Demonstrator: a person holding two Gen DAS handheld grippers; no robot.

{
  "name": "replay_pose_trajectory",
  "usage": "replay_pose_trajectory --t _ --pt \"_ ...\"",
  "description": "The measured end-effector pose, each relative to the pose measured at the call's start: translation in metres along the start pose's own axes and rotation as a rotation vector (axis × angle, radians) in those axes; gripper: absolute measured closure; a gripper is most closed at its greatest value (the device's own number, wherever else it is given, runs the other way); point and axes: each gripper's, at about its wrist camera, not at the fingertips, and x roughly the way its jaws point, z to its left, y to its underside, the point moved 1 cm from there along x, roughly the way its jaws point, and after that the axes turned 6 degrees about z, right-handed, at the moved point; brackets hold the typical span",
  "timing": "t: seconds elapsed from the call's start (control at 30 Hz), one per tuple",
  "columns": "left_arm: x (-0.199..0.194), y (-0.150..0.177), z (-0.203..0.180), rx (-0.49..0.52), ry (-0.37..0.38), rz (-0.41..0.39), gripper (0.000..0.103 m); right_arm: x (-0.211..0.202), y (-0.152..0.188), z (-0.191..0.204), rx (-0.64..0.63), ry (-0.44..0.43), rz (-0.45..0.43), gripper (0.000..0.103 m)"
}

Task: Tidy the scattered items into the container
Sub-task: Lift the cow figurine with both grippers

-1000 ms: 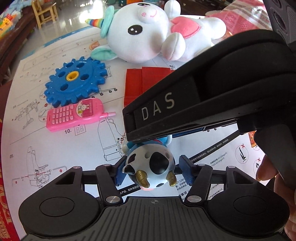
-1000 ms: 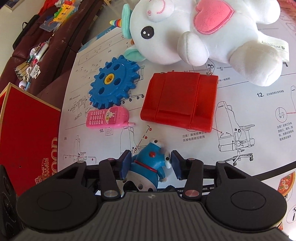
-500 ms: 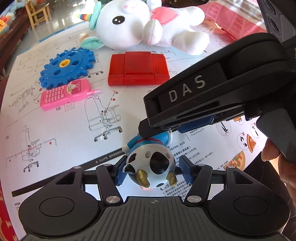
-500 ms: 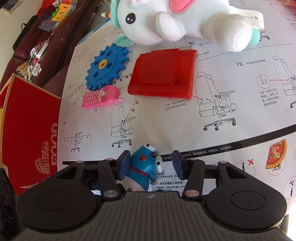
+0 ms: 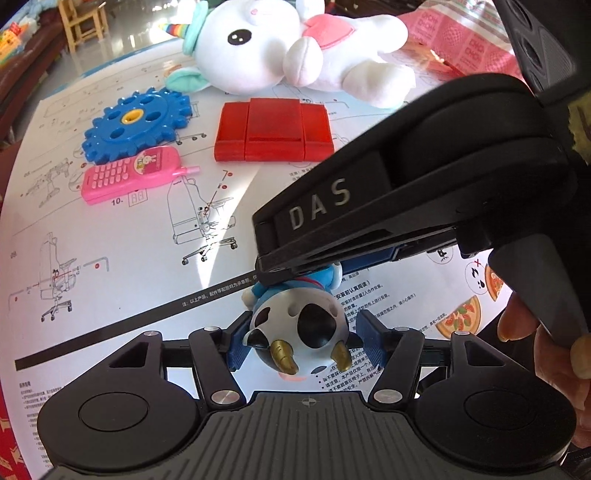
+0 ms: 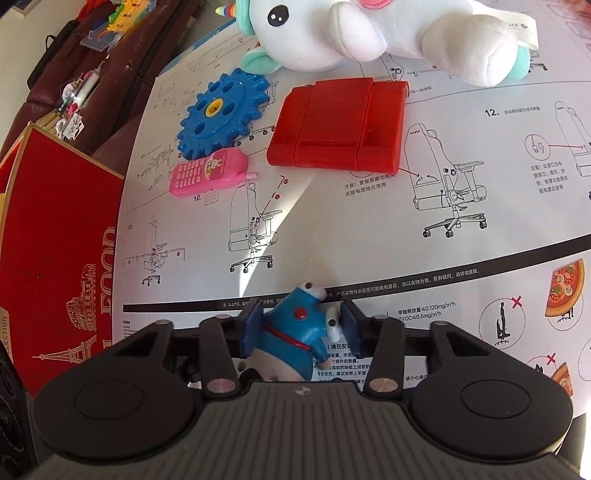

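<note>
My left gripper (image 5: 301, 341) is shut on a black-and-white cow figurine (image 5: 299, 328) with gold horns. My right gripper (image 6: 303, 325) is shut on a blue cat figurine (image 6: 295, 332), which also shows in the left wrist view (image 5: 317, 282) just beyond the cow, under the right gripper's black body (image 5: 424, 192). Both are held above the paper sheet. On the sheet lie a blue gear (image 6: 221, 110), a pink toy phone (image 6: 207, 171), a red plastic piece (image 6: 336, 129) and a white unicorn plush (image 6: 369, 29). A red box (image 6: 55, 240) stands at the left.
A large printed instruction sheet (image 6: 369, 229) covers the table. A brown sofa (image 6: 92, 74) with small clutter lies beyond the table at the left. A pink patterned cloth (image 5: 461, 37) lies at the far right. A wooden chair (image 5: 83, 18) stands far back.
Both grippers, each holding its figurine, have pulled back toward the near edge of the sheet. The gear, phone, red piece and plush now sit farther away.
</note>
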Motion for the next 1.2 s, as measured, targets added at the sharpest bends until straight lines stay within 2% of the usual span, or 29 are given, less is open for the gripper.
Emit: replay_pose_trajectory --t 0.23,0.27,0.37,0.53,0.6,0.83,0.9,1.03,1.2 --pt "-0.002 0.001 -0.001 -0.005 -0.055 -0.021 0.021 -0.001 0.001 0.002 -0.019 0.008 -0.002 0.053" --pt "0.000 -0.001 0.001 -0.006 -0.055 -0.026 0.023 -0.001 0.001 0.003 -0.020 0.009 -0.002 0.053" --pt "0.001 -0.002 0.007 -0.027 -0.023 -0.025 0.048 -0.002 0.001 0.004 -0.022 0.024 -0.001 0.053" --pt "-0.002 0.002 0.006 -0.015 -0.015 -0.025 0.049 -0.004 -0.001 -0.006 0.036 -0.011 0.024 0.050" --pt "-0.003 0.005 0.003 0.000 -0.029 -0.029 0.050 -0.006 0.002 -0.009 0.043 -0.010 0.022 0.040" --pt "-0.003 0.008 0.004 -0.006 -0.023 -0.039 0.050 -0.005 0.009 -0.002 0.060 -0.059 0.055 0.040" --pt "-0.003 0.009 0.003 0.002 -0.026 -0.042 0.050 -0.001 0.010 0.002 0.054 -0.044 0.056 0.036" --pt "-0.003 0.010 0.003 -0.002 -0.029 -0.041 0.050 0.000 0.014 0.010 0.017 -0.008 0.029 0.037" --pt "-0.003 0.009 0.004 -0.026 -0.027 -0.016 0.049 0.001 0.013 0.005 0.032 -0.030 0.029 0.042"
